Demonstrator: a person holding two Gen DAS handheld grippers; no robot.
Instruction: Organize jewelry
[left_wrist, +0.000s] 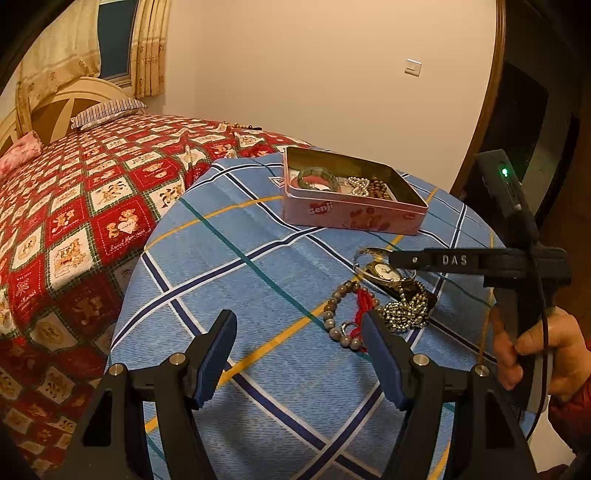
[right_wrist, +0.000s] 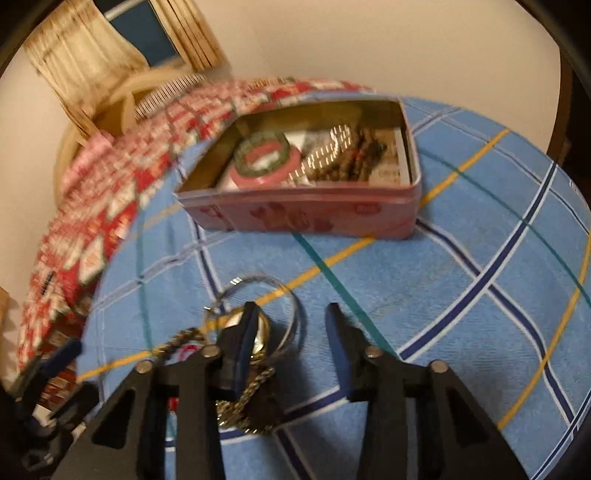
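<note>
Left wrist view: blue plaid cloth (left_wrist: 258, 266) beside a red bedspread (left_wrist: 74, 221); both tools gape, gripping nothing.

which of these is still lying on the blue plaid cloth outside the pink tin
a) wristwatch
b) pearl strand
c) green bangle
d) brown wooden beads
a: the wristwatch lies on the blue plaid cloth beside a grey bead bracelet, while the green bangle, pearl strand and brown wooden beads are inside the pink tin.
</note>
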